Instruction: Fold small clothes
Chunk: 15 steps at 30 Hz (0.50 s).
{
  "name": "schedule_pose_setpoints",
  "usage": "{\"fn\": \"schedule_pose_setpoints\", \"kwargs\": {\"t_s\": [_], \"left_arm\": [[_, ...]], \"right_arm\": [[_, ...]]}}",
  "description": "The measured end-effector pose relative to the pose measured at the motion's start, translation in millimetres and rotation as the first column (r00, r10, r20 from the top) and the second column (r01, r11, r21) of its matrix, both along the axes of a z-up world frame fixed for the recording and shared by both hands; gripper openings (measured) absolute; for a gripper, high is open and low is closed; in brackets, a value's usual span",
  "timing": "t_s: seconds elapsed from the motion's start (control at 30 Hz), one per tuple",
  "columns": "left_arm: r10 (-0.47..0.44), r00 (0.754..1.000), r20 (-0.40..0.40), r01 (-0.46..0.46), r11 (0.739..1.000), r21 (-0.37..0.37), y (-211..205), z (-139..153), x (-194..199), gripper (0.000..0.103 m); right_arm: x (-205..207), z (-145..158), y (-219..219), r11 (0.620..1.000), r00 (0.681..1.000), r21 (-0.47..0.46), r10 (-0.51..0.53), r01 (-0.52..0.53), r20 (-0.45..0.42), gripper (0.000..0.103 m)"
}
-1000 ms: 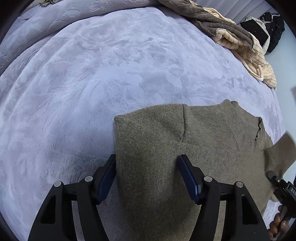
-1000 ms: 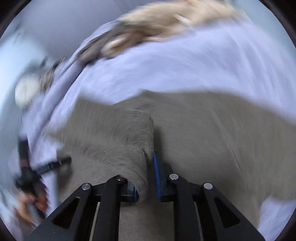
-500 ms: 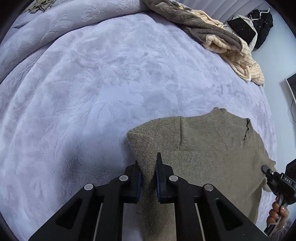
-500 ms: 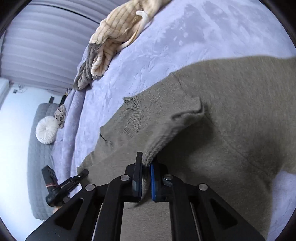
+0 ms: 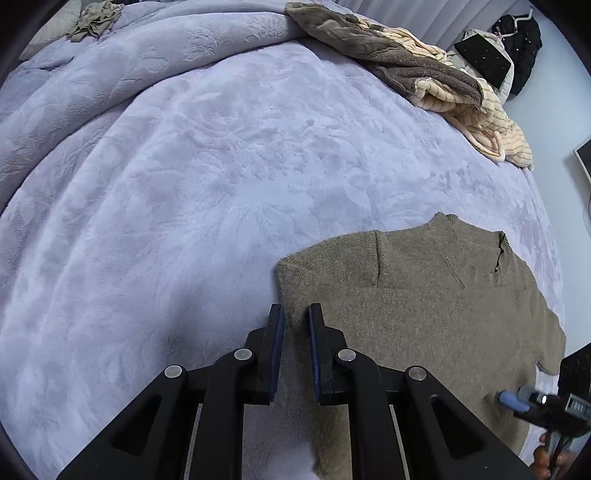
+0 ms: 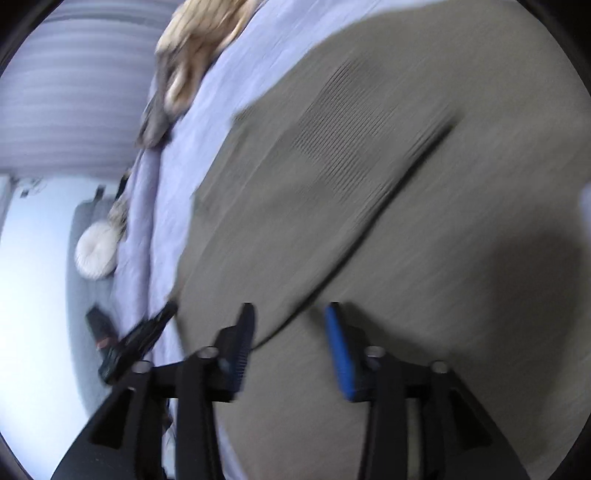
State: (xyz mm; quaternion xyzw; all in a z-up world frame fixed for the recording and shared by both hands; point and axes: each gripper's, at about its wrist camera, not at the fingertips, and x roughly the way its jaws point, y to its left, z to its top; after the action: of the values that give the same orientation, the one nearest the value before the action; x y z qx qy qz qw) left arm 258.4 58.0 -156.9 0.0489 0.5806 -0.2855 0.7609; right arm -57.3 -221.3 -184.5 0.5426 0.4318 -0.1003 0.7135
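An olive knit sweater [image 5: 417, 314] lies on the lavender bedspread [image 5: 184, 192], both sleeves folded in over its body. My left gripper [image 5: 295, 314] is nearly shut, pinching the sweater's folded left edge between its blue pads. In the blurred right wrist view the sweater [image 6: 388, 166] fills the frame, and my right gripper [image 6: 291, 317] is open just above it, holding nothing. The right gripper also shows at the lower right of the left wrist view [image 5: 517, 400].
A heap of beige and brown blankets [image 5: 424, 81] lies at the bed's far right edge. A crumpled olive garment [image 5: 92, 18] sits at the far left. Dark clothes [image 5: 517, 44] hang by the wall. A round white cushion [image 6: 96, 254] lies on a grey sofa.
My left gripper closed on the sweater's folded edge and holds it. My right gripper carried the sleeve over the body, then opened and let it go; it is moving fast.
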Motion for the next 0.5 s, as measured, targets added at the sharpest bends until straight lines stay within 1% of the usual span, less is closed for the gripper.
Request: {"fn": "schedule_pose_setpoints", "kwargs": {"t_s": [0.07,0.1,0.13,0.2,0.23,0.33,0.37,0.4,0.47,0.5], "left_arm": [[0.016,1.0,0.023,-0.017,0.999,0.042,7,3,-5,0.014],[0.025,0.999,0.034,-0.027,0.997,0.074,11,4,-8,0.023],[0.033,0.999,0.043,-0.037,0.994,0.102,15,4,-11,0.056],[0.062,0.995,0.078,-0.071,0.99,0.126,26,7,-17,0.096],[0.067,0.992,0.104,-0.08,0.989,0.128,33,9,-22,0.096],[0.068,0.991,0.115,-0.085,0.984,0.156,48,10,-30,0.096],[0.074,0.991,0.114,-0.092,0.982,0.165,54,9,-32,0.096],[0.082,0.99,0.112,-0.102,0.979,0.176,60,9,-32,0.096],[0.104,0.988,0.115,-0.126,0.972,0.2,72,8,-32,0.096],[0.115,0.987,0.116,-0.137,0.969,0.205,78,8,-31,0.096]], "right_arm": [[27,-13,36,0.993,0.995,0.07,0.091,-0.093,0.03,0.054],[42,-19,52,0.987,0.991,0.096,0.124,-0.127,0.039,0.054],[59,-26,69,0.979,0.987,0.128,0.152,-0.157,0.053,0.054],[86,-36,93,0.968,0.98,0.162,0.181,-0.192,0.079,0.054],[98,-41,104,0.964,0.977,0.166,0.194,-0.206,0.085,0.054],[119,-49,120,0.965,0.977,0.164,0.194,-0.207,0.091,0.054],[122,-51,122,0.966,0.978,0.161,0.188,-0.201,0.094,0.05],[127,-53,123,0.966,0.978,0.171,0.181,-0.196,0.1,0.031],[130,-54,129,0.964,0.977,0.172,0.188,-0.204,0.104,0.008],[132,-51,133,0.964,0.975,0.157,0.197,-0.212,0.106,0.008]]}}
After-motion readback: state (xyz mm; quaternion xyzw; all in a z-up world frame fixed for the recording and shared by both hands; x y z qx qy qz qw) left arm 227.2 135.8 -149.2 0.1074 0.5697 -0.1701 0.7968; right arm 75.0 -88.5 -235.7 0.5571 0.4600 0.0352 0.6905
